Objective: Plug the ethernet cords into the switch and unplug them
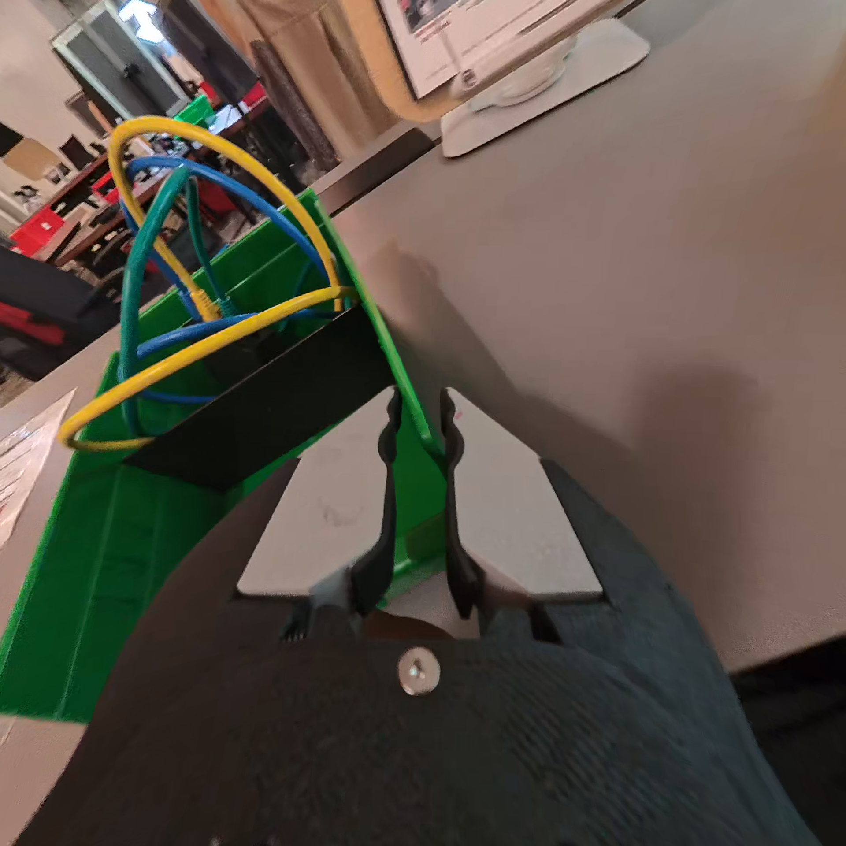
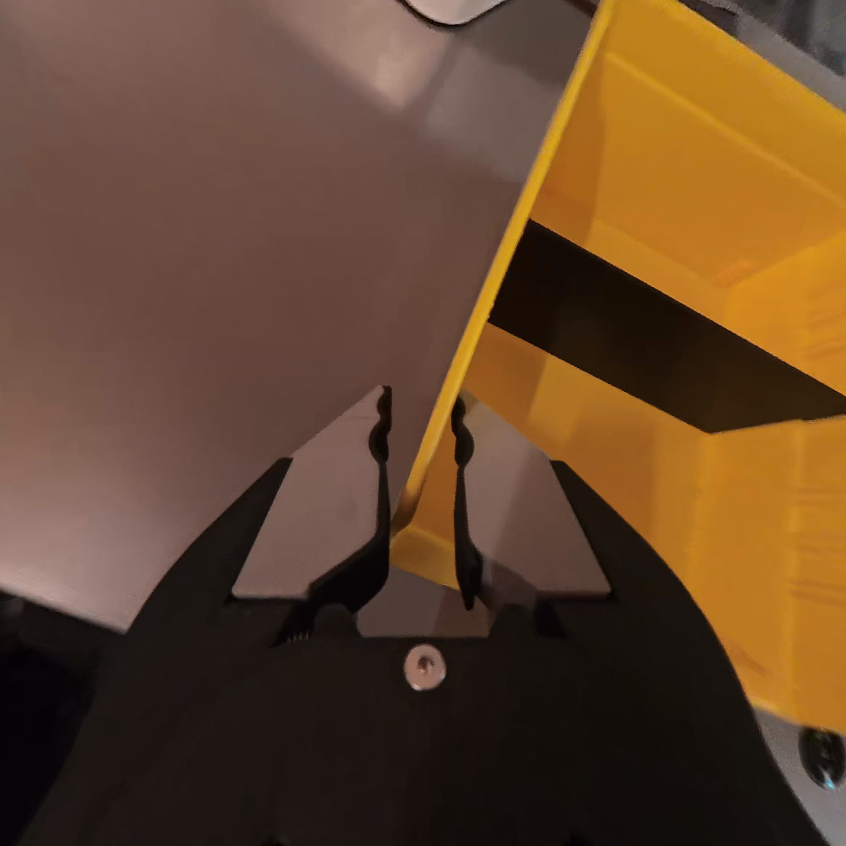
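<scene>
In the left wrist view a green bin (image 1: 119, 572) stands on the grey table, with a black divider (image 1: 274, 403) across it. Yellow (image 1: 192, 132), blue (image 1: 256, 192) and teal (image 1: 137, 256) ethernet cords loop up out of it. The yellow and teal plugs (image 1: 215, 306) go down into a dark box, seemingly the switch (image 1: 242, 348), which is mostly hidden behind the divider. My left gripper (image 1: 420, 398) is closed on the bin's right wall near its front corner. My right gripper (image 2: 422, 398) is closed on the left wall of a yellow bin (image 2: 686, 160).
A white monitor stand (image 1: 549, 87) sits at the table's far side, and its corner also shows in the right wrist view (image 2: 439, 9). A paper sheet (image 1: 23, 462) lies left of the green bin. The yellow bin has a black divider (image 2: 664, 329). Bare table lies between the bins. The gap from one gripper's tips to the other's is roughly 45 centimeters.
</scene>
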`<move>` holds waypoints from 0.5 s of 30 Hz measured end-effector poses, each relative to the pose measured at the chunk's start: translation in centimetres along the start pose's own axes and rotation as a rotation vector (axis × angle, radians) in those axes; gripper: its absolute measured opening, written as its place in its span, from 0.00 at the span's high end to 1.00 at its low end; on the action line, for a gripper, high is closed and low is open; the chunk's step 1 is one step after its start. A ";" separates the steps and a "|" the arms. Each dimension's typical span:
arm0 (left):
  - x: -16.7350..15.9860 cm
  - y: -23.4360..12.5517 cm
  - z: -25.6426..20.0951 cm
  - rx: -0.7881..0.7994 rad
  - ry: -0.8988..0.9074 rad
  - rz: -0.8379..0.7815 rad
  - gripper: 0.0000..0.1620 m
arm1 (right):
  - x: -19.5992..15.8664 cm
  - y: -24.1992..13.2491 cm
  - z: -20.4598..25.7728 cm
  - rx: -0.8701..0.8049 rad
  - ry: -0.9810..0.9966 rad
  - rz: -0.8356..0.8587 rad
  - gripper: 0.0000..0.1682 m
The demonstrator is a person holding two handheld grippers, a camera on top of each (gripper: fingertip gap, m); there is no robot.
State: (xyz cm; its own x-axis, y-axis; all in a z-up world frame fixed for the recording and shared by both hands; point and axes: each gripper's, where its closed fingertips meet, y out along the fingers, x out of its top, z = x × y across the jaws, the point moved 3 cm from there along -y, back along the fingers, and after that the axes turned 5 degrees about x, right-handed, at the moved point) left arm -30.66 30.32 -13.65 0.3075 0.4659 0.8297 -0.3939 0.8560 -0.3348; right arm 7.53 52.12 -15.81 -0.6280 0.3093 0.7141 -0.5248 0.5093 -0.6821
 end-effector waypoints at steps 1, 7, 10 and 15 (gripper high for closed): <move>-0.3 0.4 0.5 0.021 -0.008 0.007 0.92 | -0.3 0.3 -1.0 -0.039 0.007 0.000 0.88; 0.8 -0.6 1.9 -0.033 -0.078 -0.028 0.69 | 0.0 -0.7 -2.0 -0.047 0.047 -0.049 0.75; 0.9 -1.8 2.4 -0.063 -0.067 -0.006 0.63 | 1.2 -3.1 -1.8 -0.053 0.036 -0.113 0.72; 1.8 -3.8 3.3 -0.087 -0.092 -0.043 0.59 | 4.1 -6.8 1.4 0.060 0.032 -0.291 0.53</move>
State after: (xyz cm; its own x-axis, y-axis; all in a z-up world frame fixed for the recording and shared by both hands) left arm -31.49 27.19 -9.41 0.2400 0.4091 0.8804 -0.3043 0.8929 -0.3319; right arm 7.67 48.79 -8.50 -0.4282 0.1833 0.8849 -0.7138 0.5318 -0.4556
